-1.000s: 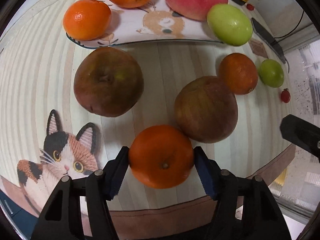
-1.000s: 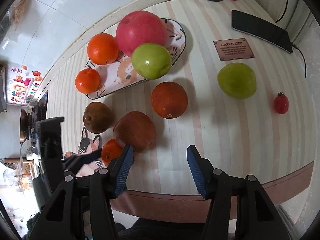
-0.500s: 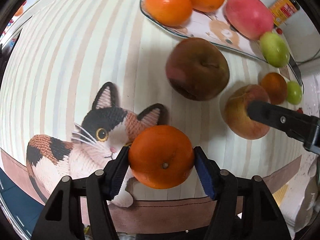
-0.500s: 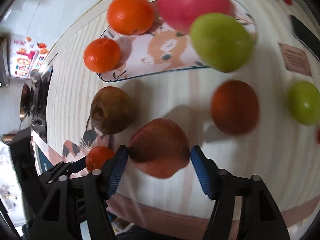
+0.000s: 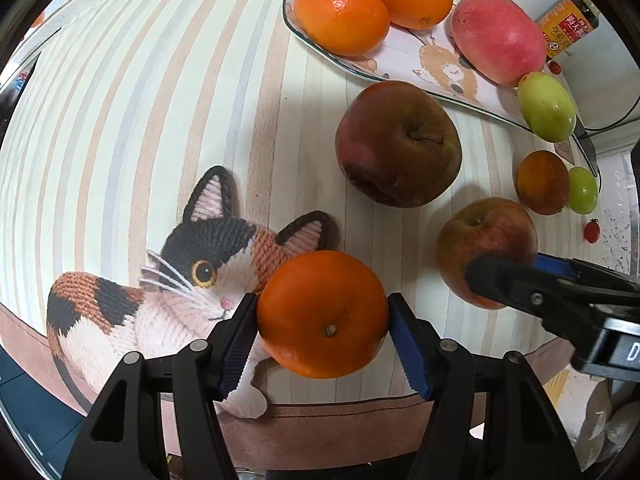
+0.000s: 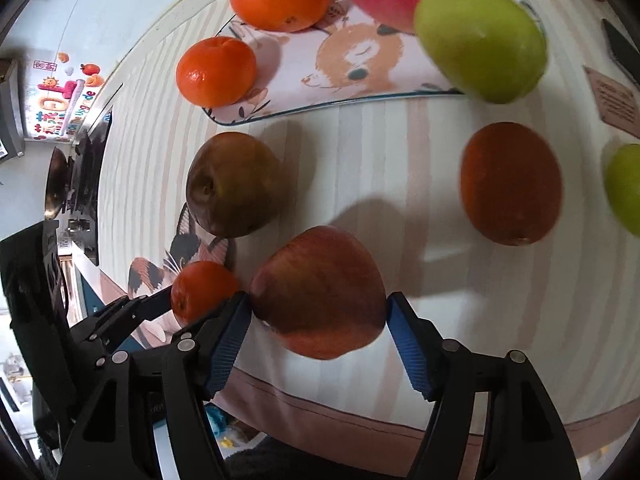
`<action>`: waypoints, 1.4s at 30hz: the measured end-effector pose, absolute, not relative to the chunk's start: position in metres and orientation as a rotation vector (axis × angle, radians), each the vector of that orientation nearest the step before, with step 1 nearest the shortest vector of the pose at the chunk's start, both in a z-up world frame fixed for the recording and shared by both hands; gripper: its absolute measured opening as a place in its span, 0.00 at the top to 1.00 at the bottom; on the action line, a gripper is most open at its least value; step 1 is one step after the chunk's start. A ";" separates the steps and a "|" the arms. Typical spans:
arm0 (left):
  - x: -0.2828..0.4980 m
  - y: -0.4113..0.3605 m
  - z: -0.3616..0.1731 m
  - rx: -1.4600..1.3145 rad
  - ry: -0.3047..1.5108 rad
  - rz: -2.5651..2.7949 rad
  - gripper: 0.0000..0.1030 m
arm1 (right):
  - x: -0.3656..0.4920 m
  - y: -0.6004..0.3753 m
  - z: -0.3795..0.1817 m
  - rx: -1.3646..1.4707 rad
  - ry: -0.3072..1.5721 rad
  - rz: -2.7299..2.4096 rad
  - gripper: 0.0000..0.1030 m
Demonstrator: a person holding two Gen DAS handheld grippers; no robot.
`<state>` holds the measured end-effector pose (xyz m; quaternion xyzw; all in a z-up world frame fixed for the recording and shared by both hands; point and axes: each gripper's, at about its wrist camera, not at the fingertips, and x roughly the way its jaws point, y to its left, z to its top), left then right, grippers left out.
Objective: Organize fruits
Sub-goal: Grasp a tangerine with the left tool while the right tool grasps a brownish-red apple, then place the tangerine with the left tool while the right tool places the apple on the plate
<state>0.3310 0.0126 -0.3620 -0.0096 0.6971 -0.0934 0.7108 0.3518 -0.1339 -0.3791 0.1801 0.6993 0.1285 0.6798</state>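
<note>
My left gripper point(image 5: 322, 334) is shut on an orange mandarin point(image 5: 322, 314) and holds it over the cat picture on the mat. My right gripper point(image 6: 318, 322) is closed around a reddish apple point(image 6: 320, 292), its blue pads touching both sides; it also shows in the left wrist view point(image 5: 486, 246). A dark brown-red apple point(image 5: 398, 144) lies on the mat beside them. A plate point(image 5: 404, 62) with a hedgehog picture holds two oranges point(image 5: 340, 14), a red mango point(image 5: 498, 38) and a green apple point(image 5: 546, 104).
A dark orange point(image 6: 510, 184) and a second green apple point(image 6: 626, 188) lie on the mat to the right. A cherry tomato point(image 5: 591, 231), a sauce bottle point(image 5: 566, 26) and a dark phone point(image 6: 622, 50) are at the far side. The mat's brown edge point(image 6: 360, 412) is near me.
My right gripper moved forward from the mat's edge and closed around the reddish apple. My left gripper, still holding the mandarin, drew back and swung left over the cat picture.
</note>
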 end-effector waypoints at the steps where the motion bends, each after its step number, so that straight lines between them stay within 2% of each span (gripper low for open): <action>1: 0.332 0.012 -0.362 -0.017 1.547 -0.210 0.40 | 0.352 -0.131 -0.378 0.396 1.560 0.282 0.31; 8: 0.341 0.027 -0.342 -0.060 1.528 -0.210 0.40 | 0.347 -0.130 -0.366 0.366 1.514 0.254 0.32; 14: 0.365 0.045 -0.288 -0.112 1.440 -0.253 0.40 | 0.357 -0.135 -0.325 0.417 1.399 0.233 0.32; 21: 0.448 0.045 -0.241 -0.138 1.349 -0.292 0.40 | 0.405 -0.137 -0.304 0.422 1.319 0.180 0.32; 24: 0.492 0.047 -0.248 -0.168 1.372 -0.296 0.40 | 0.426 -0.135 -0.309 0.431 1.318 0.148 0.32; 30: 0.561 0.053 -0.294 -0.288 1.521 -0.309 0.40 | 0.455 -0.132 -0.326 0.432 1.332 0.092 0.32; 36: 0.582 0.045 -0.333 -0.336 1.639 -0.313 0.40 | 0.464 -0.127 -0.337 0.424 1.351 0.063 0.31; 42: 0.583 0.040 -0.340 -0.333 1.660 -0.306 0.40 | 0.461 -0.125 -0.342 0.411 1.364 0.052 0.31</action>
